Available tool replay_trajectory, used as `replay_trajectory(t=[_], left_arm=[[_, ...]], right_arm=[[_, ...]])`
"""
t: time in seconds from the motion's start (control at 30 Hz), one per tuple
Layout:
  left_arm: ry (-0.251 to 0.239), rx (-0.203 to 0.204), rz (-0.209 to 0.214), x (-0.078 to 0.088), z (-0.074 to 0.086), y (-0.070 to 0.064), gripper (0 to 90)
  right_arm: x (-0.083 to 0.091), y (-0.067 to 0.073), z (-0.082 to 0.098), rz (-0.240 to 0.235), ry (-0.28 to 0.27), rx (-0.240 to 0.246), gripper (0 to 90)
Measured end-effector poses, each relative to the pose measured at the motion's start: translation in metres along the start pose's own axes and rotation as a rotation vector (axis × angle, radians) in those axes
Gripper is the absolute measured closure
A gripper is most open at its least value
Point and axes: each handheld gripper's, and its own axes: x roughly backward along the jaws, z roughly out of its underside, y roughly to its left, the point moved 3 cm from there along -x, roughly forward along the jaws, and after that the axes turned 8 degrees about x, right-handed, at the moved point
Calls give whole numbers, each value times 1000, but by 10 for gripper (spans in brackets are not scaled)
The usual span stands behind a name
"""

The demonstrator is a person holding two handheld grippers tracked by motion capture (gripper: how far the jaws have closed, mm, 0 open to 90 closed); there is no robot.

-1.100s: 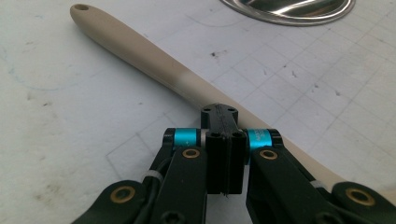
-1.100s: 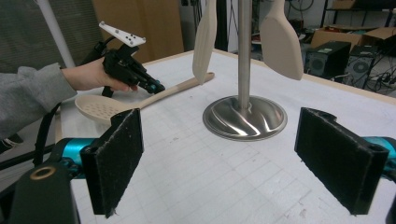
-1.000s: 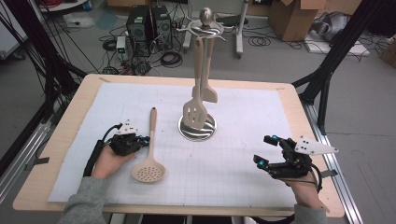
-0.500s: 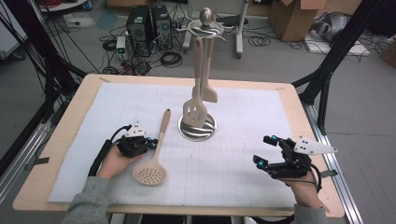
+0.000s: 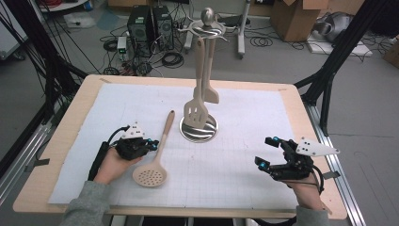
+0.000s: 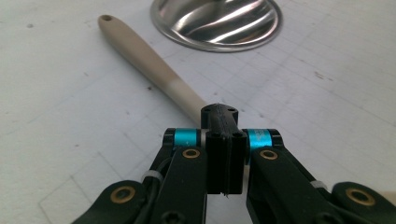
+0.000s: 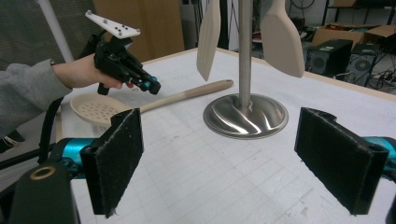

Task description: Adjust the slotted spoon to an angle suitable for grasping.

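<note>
Table (image 5: 70,122), high view: utensil stand (image 5: 199,127) at centre, two utensils hanging on it. Skimmer spoon (image 5: 157,153) lies left of centre, long axis running from its perforated bowl at lower left up-right toward the stand's base. Left gripper (image 5: 151,143) sits just left of the handle's mid-length, jaws together, nothing between them; nearer hand by far. Right gripper (image 5: 266,151) hovers lower right, jaws apart, empty. The left gripper view shows the handle (image 6: 154,70) passing under the closed tips; whether they touch it, I cannot tell.
</note>
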Motion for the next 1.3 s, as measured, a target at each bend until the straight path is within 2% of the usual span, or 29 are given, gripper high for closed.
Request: replay_trajectory(t=[0.13,0.27,0.33,0.4,0.5,0.53,0.73,0.93,1.03,1.1,1.3], left_arm=[[21,-13,42,-2,-2,-15,895],[72,-32,53,-9,-3,-24,895],[103,-41,38,-12,-2,-27,895],[130,-72,22,-15,0,-30,895],[159,-89,6,-17,3,-32,895],[171,-106,-3,-17,4,-33,895],[216,-133,-15,-16,5,-38,896],[240,-122,-9,-10,7,-38,897],[246,-130,-16,-5,10,-37,897],[261,-143,-21,0,13,-37,897],[270,-134,-24,18,24,-35,897]], right_arm=[[0,0,-1,-1,-4,1,147],[1,1,-1,-9,-8,-6,147],[1,0,-1,-10,-19,-2,147],[2,0,-1,-9,-21,-9,147],[2,0,-2,3,-25,-3,147],[2,0,-2,4,-27,-1,147],[1,0,-1,5,-22,4,147],[-1,0,-1,-2,-15,-6,147],[-3,0,0,-5,-12,-2,147],[-5,0,0,-7,-10,1,147],[-8,1,0,-16,2,-3,147]])
